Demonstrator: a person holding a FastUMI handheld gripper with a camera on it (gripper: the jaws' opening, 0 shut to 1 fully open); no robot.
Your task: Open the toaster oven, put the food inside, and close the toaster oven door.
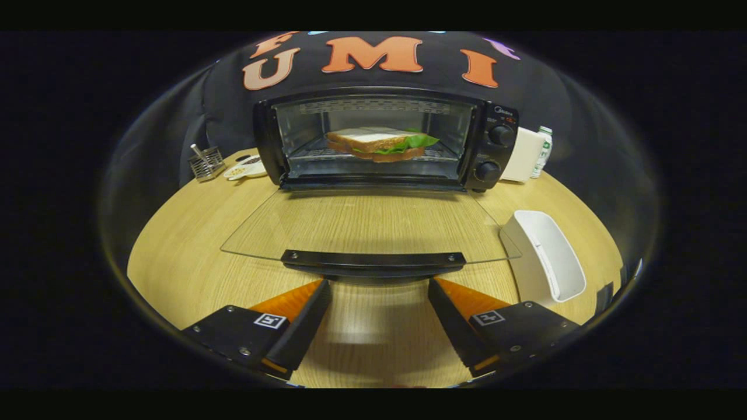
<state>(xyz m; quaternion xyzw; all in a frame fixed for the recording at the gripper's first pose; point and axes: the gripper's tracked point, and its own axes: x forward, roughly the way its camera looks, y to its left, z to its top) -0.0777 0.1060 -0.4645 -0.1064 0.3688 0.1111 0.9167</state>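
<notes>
A black toaster oven point(382, 140) stands at the back of the wooden table with its glass door point(367, 224) folded down flat toward me. A sandwich point(379, 144) with white bread and green lettuce lies on the wire rack inside. The door's black handle point(373, 261) lies just ahead of my fingertips. My gripper point(379, 289) is open, with nothing between its fingers, and the handle spans the gap in front of them.
A white rectangular dish point(548, 254) sits on the table to the right of the door. Behind the oven's right side stand a white box point(522, 154) and a small bottle point(543, 150). Left of the oven are a wire holder point(206, 161) and a small plate point(246, 168).
</notes>
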